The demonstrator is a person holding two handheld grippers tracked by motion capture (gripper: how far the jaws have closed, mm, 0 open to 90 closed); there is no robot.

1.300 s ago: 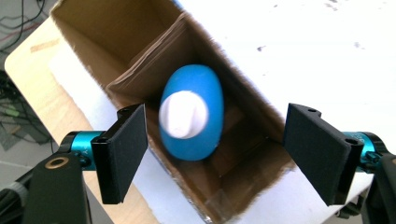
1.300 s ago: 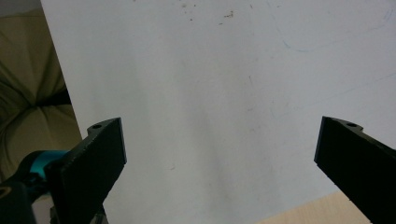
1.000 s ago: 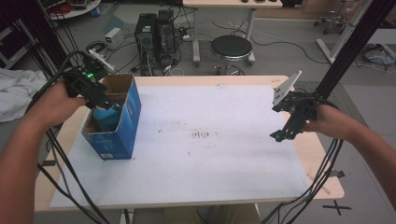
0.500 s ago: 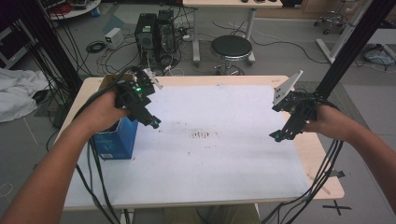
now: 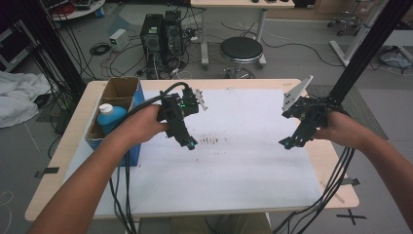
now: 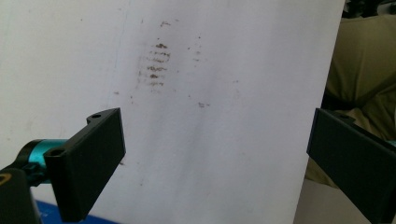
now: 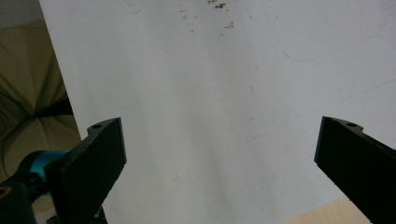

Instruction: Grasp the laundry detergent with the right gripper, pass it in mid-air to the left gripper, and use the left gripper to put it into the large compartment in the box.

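My left gripper (image 5: 189,142) hovers over the white sheet (image 5: 234,165) near the table's middle, just left of a patch of brown smudges (image 5: 210,141). In the left gripper view its jaws stand wide apart, open with nothing between them (image 6: 217,158), above the smudges (image 6: 156,65). My right gripper (image 5: 288,142) is held above the right part of the sheet, also open and empty (image 7: 219,163). A blue bottle with a white cap (image 5: 110,117) stands inside an open blue cardboard box (image 5: 127,151) at the table's left.
The wooden table (image 5: 311,83) carries the white sheet. Cables trail from both grippers over the front edge (image 5: 122,195). Behind the table stand a black stool (image 5: 241,49) and computer towers (image 5: 160,34). A black frame post (image 5: 363,53) rises at the right.
My left gripper has travelled from the box at the left, rightward and toward the sheet's middle. The bottle stays in the box. The right gripper has held still.
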